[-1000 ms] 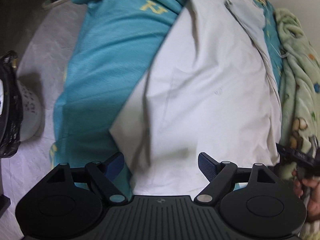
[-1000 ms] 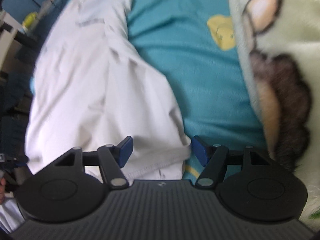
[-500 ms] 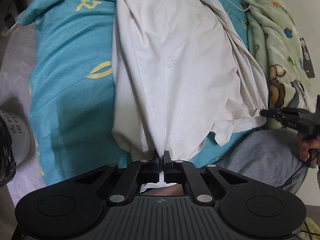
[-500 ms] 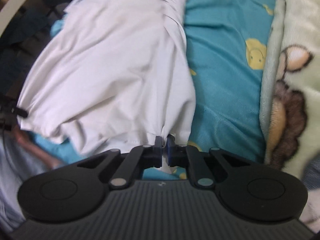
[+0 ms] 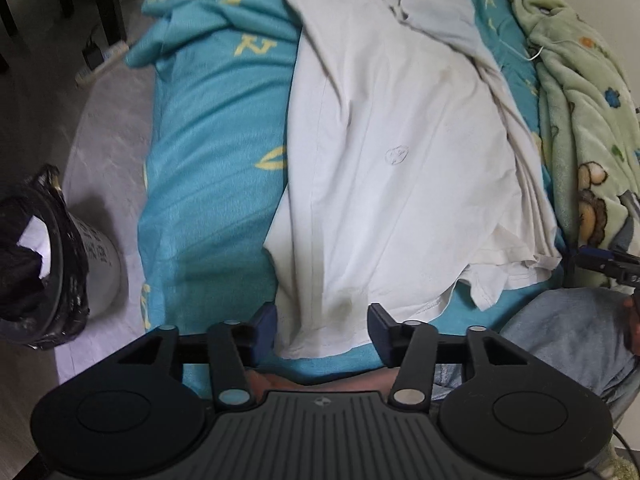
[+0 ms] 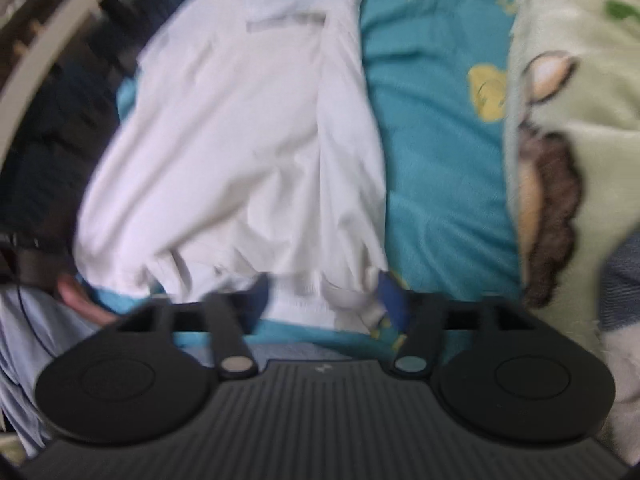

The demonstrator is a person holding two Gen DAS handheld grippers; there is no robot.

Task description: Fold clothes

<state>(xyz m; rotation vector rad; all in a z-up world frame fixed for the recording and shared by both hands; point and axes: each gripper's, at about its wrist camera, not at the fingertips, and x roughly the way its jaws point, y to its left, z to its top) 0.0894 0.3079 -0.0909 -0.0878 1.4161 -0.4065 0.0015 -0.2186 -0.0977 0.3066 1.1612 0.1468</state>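
Note:
A white shirt [image 5: 392, 184] lies lengthwise on a teal bed sheet [image 5: 216, 168], its hem at the near edge of the bed. My left gripper [image 5: 322, 330] hangs over the hem's left part with its jaws opening; the cloth lies between and below the blue pads, which do not press on it. In the blurred right wrist view the same white shirt [image 6: 248, 160] shows, and my right gripper [image 6: 324, 300] stands over the hem's right corner, jaws opening, the crumpled hem loose between the pads.
A green cartoon-print blanket [image 5: 588, 120] runs along the bed's right side. A bin lined with a black bag [image 5: 36, 264] stands on the grey floor at the left. A person's jeans-clad leg [image 5: 560, 336] is close to the bed edge.
Both grippers were open a second ago, shut on the shirt's hem half a second ago, and have now let go. Both have risen, and the hem lies nearer the bed edge.

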